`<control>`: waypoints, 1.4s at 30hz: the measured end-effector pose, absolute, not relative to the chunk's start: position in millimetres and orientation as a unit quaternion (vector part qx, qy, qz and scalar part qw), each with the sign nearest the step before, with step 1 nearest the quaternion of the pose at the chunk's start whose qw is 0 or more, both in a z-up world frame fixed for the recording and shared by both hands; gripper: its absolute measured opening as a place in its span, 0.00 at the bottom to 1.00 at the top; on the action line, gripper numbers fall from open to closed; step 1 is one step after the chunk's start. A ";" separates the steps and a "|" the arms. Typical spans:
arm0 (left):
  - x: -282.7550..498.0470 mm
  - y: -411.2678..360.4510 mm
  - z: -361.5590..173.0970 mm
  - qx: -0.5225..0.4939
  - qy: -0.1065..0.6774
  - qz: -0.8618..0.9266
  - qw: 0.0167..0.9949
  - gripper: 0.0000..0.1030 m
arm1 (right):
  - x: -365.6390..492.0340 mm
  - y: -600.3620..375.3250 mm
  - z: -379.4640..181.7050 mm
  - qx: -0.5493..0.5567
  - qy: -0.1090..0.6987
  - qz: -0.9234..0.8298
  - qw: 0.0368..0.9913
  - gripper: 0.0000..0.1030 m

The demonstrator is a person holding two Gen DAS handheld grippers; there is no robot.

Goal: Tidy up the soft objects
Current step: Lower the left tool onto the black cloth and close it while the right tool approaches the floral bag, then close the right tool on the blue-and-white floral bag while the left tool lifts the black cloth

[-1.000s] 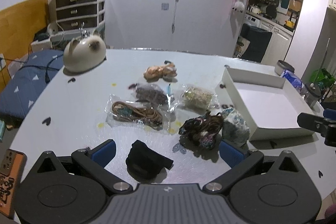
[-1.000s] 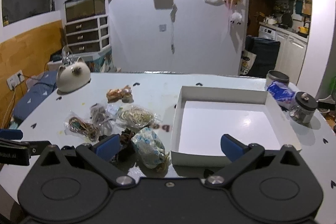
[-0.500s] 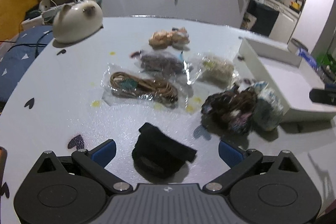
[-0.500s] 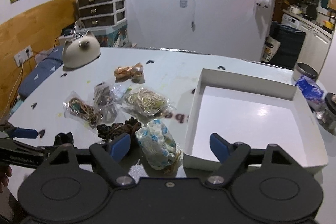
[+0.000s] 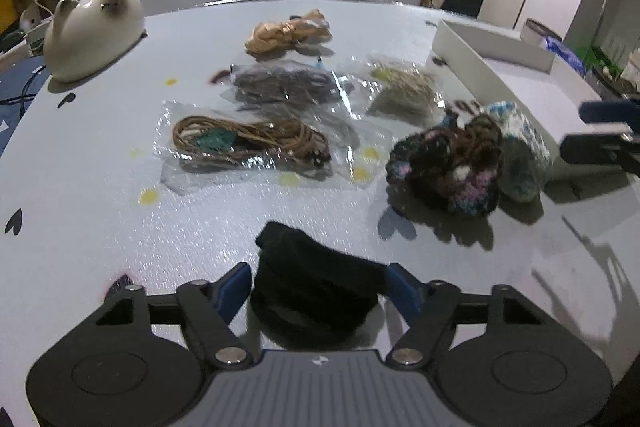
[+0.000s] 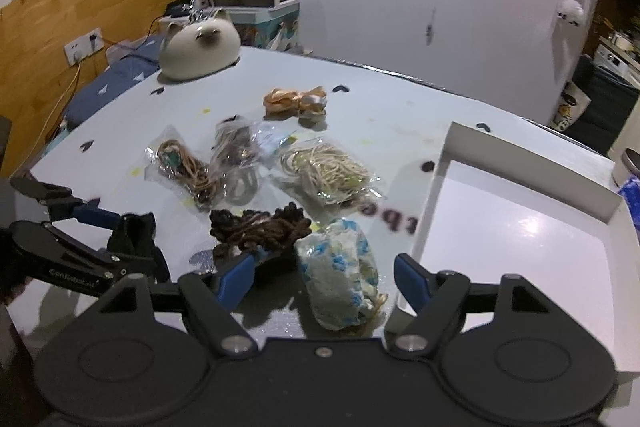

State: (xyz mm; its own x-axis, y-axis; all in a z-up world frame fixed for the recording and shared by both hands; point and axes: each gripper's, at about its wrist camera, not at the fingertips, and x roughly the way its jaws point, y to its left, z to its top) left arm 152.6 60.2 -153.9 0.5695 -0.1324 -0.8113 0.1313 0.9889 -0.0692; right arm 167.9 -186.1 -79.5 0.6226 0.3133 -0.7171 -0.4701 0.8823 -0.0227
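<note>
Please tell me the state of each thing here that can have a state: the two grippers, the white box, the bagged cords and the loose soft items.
left gripper: closing around black cloth
right gripper: closing around blue-white bundle, pads apart from it
white box: open, empty
three cord bags: sealed, flat on table
dark crochet piece: loose, touching bundle

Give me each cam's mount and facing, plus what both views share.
Left wrist: on the left tool, pitched down at the table; closing jaws straddle a black fabric bundle; right tool's fingers at the right edge.
Right wrist: on the right tool, pitched down; closing jaws flank a white-and-blue soft bundle, not touching; left tool at left.
Shared: white cat-shaped ceramic figure, white shallow box.
</note>
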 end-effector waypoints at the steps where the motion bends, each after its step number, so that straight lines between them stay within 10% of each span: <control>1: 152.0 58.7 -154.7 0.003 0.462 -0.075 0.883 0.63 | 170.3 -185.3 -81.3 -0.106 0.378 0.220 0.893 0.74; 13: 137.4 50.5 -151.6 -0.002 0.459 -0.061 0.886 0.27 | 192.9 -182.5 -94.3 -0.100 0.392 0.223 0.887 0.70; 26: 115.3 52.6 -136.3 -0.054 0.451 -0.037 0.890 0.25 | 208.1 -174.7 -120.4 -0.099 0.423 0.221 0.873 0.52; 31: 104.2 52.9 -127.3 -0.072 0.445 -0.025 0.892 0.25 | 206.4 -179.2 -124.9 -0.102 0.421 0.201 0.878 0.21; 42: 86.3 45.7 -114.4 -0.086 0.429 -0.019 0.899 0.24 | 148.4 -186.0 -104.5 -0.060 0.420 0.239 0.873 0.18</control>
State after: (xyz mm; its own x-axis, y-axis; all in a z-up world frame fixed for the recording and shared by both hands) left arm 86.3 45.7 -114.4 0.6307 -0.1091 -0.7684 -0.0394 0.9843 -0.1721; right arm 148.4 -186.0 -104.5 0.5323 0.3666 -0.7631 -0.4679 0.8786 0.0957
